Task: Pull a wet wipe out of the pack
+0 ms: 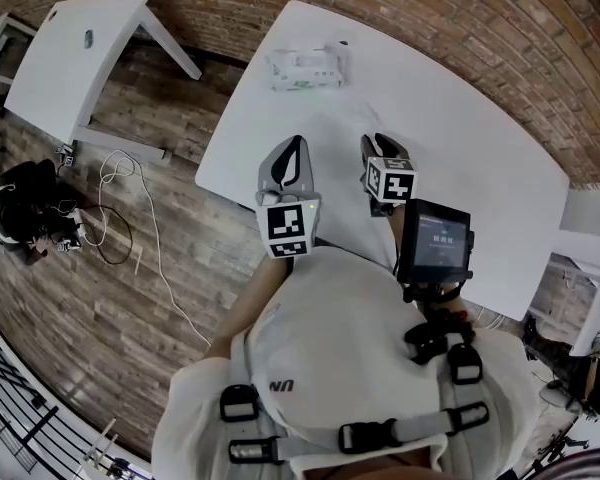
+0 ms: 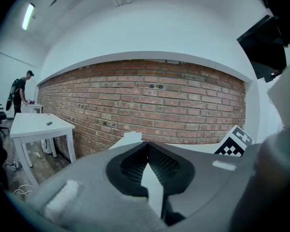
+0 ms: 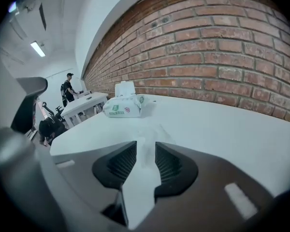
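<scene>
The soft white-and-green wet-wipe pack (image 1: 307,68) is sitting, lid up, at the white table (image 1: 480,148)'s far edge. A pale flat sheet (image 3: 152,129), seemingly a pulled-out wipe, is lying on the table just beyond the right gripper (image 3: 145,151), whose jaws are standing parted and empty. The left gripper (image 2: 146,146) is hanging pinched closed on nothing. The task is looking essentially done.
</scene>
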The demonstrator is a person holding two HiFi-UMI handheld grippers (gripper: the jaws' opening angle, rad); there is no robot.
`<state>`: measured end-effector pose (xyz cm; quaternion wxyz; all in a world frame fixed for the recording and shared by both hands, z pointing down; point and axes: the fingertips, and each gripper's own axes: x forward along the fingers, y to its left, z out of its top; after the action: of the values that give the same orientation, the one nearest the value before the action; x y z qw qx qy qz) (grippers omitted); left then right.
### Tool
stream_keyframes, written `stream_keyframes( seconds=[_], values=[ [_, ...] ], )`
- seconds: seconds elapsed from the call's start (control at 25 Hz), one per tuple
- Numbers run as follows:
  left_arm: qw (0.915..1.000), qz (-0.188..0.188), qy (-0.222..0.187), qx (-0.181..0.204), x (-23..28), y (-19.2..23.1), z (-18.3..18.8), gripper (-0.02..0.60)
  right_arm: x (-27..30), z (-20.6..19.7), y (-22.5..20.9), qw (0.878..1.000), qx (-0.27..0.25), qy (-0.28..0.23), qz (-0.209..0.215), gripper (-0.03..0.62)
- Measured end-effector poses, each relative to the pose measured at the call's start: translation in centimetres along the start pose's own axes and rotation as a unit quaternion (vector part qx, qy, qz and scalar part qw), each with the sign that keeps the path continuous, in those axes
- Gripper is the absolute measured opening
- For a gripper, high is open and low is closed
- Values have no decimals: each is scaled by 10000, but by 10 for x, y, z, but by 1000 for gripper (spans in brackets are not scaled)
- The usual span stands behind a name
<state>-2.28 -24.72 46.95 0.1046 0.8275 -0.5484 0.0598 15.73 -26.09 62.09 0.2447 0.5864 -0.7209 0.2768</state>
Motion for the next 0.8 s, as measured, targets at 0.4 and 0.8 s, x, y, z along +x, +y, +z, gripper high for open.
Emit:
stream_keyframes(
  seconds=[0.4, 0.8],
  values=[
    [9999, -116, -72, 42, 6, -6, 3, 3, -33, 39, 3, 9968, -33, -793, -97, 124],
    [9996, -121, -258, 35, 11, -5, 20, 3, -106, 133, 42, 9611, -489, -2701, -294, 6]
  ],
)
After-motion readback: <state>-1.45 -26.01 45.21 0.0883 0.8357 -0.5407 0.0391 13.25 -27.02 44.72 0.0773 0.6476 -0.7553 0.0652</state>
